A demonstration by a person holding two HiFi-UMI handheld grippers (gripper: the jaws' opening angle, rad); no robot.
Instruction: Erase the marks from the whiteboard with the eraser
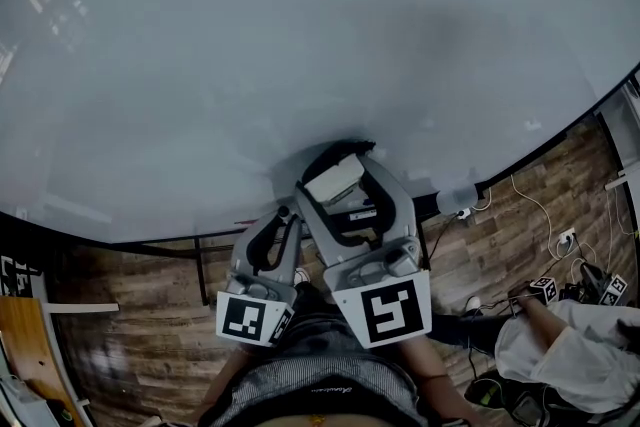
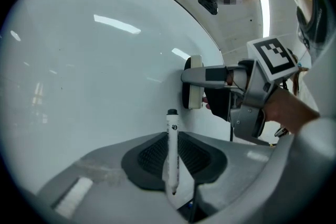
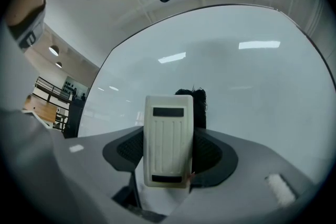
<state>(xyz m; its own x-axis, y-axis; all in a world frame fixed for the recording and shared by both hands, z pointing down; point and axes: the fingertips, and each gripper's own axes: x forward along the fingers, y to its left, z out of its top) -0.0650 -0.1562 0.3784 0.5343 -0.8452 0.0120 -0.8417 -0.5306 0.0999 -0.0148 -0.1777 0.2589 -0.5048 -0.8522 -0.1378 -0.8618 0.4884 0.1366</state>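
Open board: glossy white whiteboard (image 1: 300, 35) lies bare above and to both sides.
Ahead of left gripper (image 2: 173, 165) and its white marker pen (image 2: 172, 149): right gripper (image 1: 338, 173) with white ribbed eraser (image 3: 168, 139) blocks.
Lower right: person in white (image 1: 560, 345), cables (image 1: 535, 205) on the floor.

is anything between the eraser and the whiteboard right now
Nothing visible: the eraser, clamped in the right hand-held gripper, sits against the whiteboard. The left hand-held gripper holds its marker off to one side.
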